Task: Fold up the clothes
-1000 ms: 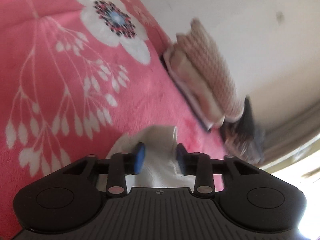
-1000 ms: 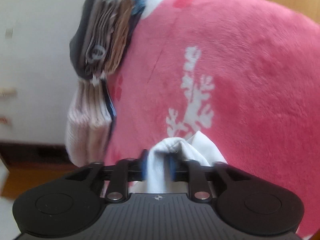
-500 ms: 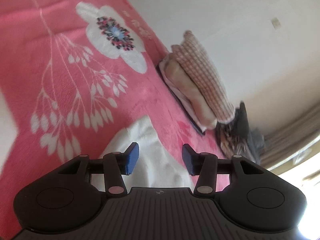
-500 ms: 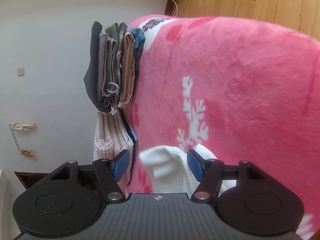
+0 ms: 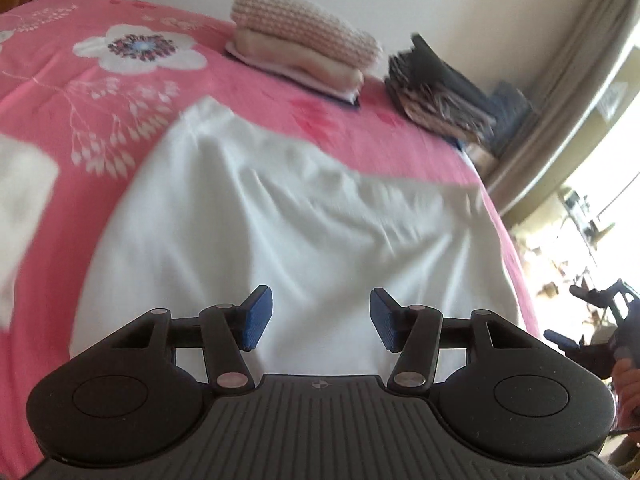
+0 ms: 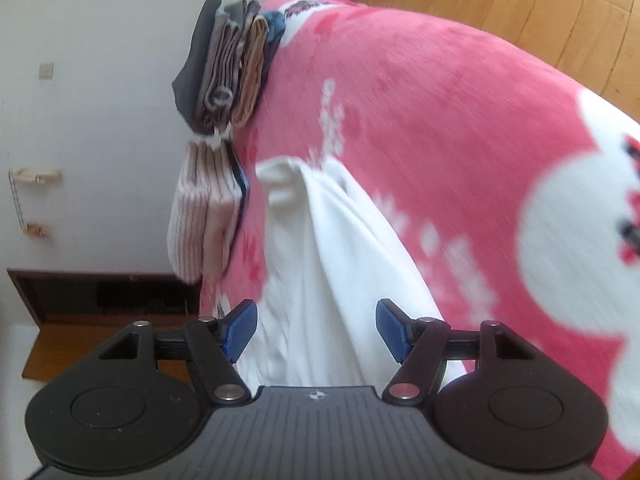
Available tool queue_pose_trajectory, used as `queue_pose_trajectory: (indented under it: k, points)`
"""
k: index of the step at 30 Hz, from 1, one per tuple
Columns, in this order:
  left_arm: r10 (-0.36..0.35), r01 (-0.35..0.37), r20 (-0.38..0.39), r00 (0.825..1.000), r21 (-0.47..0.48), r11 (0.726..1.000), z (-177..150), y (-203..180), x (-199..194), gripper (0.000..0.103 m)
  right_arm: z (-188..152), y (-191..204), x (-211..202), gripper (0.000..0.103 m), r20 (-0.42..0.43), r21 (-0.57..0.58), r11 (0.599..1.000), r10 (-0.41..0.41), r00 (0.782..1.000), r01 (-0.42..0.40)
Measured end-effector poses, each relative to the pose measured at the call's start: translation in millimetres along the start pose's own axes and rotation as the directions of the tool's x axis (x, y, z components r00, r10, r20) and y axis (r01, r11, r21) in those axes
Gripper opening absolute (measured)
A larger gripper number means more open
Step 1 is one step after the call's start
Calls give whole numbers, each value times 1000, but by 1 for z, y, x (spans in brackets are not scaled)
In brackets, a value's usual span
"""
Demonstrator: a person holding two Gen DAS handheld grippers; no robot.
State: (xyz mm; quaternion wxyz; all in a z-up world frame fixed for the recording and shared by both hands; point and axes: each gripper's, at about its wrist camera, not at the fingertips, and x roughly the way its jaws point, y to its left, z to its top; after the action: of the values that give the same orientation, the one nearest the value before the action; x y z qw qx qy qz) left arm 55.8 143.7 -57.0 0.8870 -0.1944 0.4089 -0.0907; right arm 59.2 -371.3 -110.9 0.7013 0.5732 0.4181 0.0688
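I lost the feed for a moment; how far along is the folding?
Done: two folded piles sit at the far edge of the pink blanket. In hand: nothing. The white garment lies on the blanket, and both tools, left and right, have just been opening and stand open above it, pads clear of the cloth. Left: finish folding the garment and stack it.

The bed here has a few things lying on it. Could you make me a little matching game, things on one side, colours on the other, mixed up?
Things:
1. blanket
2. garment lying in front of the left gripper
3. top piece of the folded stack nearest the big flower
4. top piece of the other folded stack

Colours:
A. dark grey
B. pink with white flowers
C. plain white
D. pale pink check

Pairs: 1-B, 2-C, 3-D, 4-A
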Motion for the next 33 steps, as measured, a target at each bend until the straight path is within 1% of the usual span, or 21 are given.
queue_pose_trajectory:
  k: [4, 8, 11, 14, 17, 20, 23, 26, 28, 30, 33]
  points:
    - [-6, 6, -31, 999, -4, 1000, -25, -9, -8, 56, -27, -11, -24, 69, -16, -40, 998, -57, 998, 56]
    - [-14, 13, -75, 997, -15, 1000, -44, -14, -10, 56, -51, -26, -41, 69, -30, -66, 991, -123, 992, 120]
    - [-5, 6, -97, 995, 12, 1000, -54, -18, -9, 56, -65, -35, -47, 69, -30, -84, 984, -162, 986, 159]
    - [4, 0, -101, 995, 40, 999, -59, -21, -9, 57, -75, -40, -47, 69, -33, -108, 975, -200, 979, 195]
    - [7, -1, -101, 995, 57, 998, -62, -23, -8, 58, -83, -42, -43, 69, -37, -146, 958, -254, 966, 247]
    - [20, -13, -93, 996, 77, 997, -64, -22, -7, 60, -92, -41, -36, 68, -37, -203, 931, -317, 948, 304]
    - [22, -15, -82, 996, 89, 996, -66, -21, -8, 64, -100, -37, -28, 69, -21, -270, 900, -362, 932, 343]
    - [15, -8, -74, 997, 86, 996, -68, -19, -7, 67, -105, -35, -24, 73, -10, -305, 883, -378, 926, 357]
    - [11, -6, -66, 998, 82, 997, -69, -18, -8, 68, -107, -33, -22, 78, -6, -320, 877, -379, 925, 358]
    - [7, -2, -54, 999, 79, 997, -69, -18, -9, 72, -110, -31, -21, 80, -2, -335, 871, -381, 924, 359]
    - [-4, 6, -24, 1000, 82, 997, -69, -18, -13, 83, -113, -29, -19, 85, 5, -354, 864, -381, 925, 358]
